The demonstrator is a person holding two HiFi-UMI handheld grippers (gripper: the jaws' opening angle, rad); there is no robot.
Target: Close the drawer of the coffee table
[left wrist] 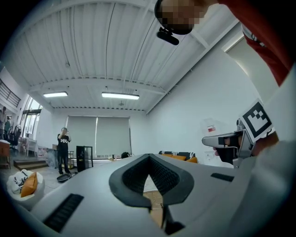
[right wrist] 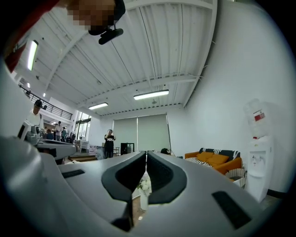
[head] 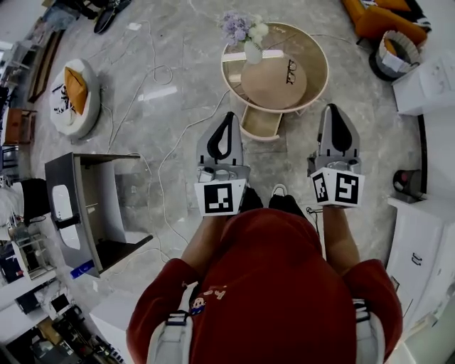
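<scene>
A round coffee table [head: 323, 78] stands ahead of me on the marble floor, and its shallow drawer [head: 261, 122] is pulled out toward me. On the tabletop stands a white vase [head: 252, 51] with pale flowers, also seen low between the jaws in the right gripper view as the vase [right wrist: 142, 192]. My left gripper [head: 229, 114] hangs level just left of the drawer, its jaws shut and empty; its tips [left wrist: 149, 156] meet. To the right of the drawer my right gripper [head: 332, 106] is held level, jaws together with nothing in them [right wrist: 146, 152]. Neither gripper touches the drawer.
A grey desk [head: 78, 206] stands at the left, a white pouf with an orange cushion [head: 71, 96] behind it. Cables [head: 163, 142] trail over the floor left of the table. White cabinets [head: 419, 249] line the right. An orange sofa [head: 377, 18] is far right; a person [left wrist: 63, 143] stands far off.
</scene>
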